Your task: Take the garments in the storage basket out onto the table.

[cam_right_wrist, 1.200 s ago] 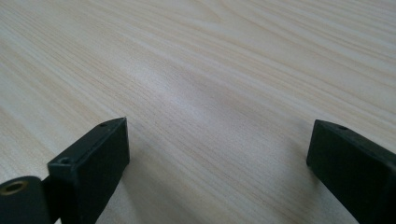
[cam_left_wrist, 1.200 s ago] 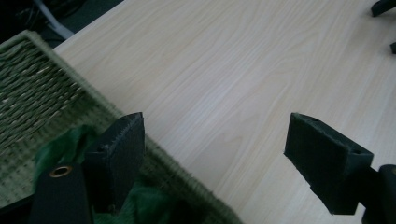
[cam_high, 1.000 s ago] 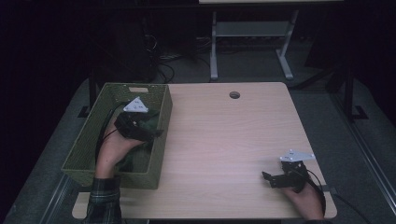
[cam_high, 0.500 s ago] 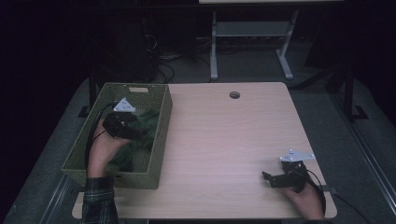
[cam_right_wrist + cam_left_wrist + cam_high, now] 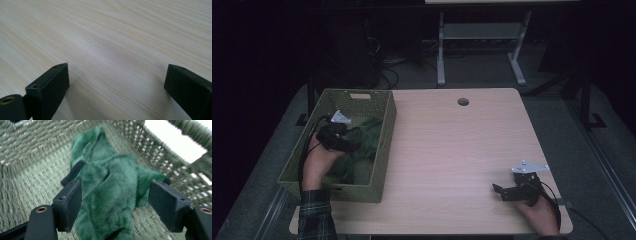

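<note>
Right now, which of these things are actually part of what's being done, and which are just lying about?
Part of the job:
- left hand-held gripper, jaws open over the cloth
- green fuzzy cloth
- woven green basket holding the cloth

Just there:
- right hand-held gripper, open, resting on the table
- wooden table
- round hole in the tabletop

Black grippers (image 5: 512,192), grey 3-cornered plates (image 5: 529,166), plaid sleeve (image 5: 314,217).

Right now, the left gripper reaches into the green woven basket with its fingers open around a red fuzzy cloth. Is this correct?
Not quite: the cloth is green, not red, as the left gripper view shows. The rest holds: the left gripper is inside the green woven basket, fingers open around it.
</note>
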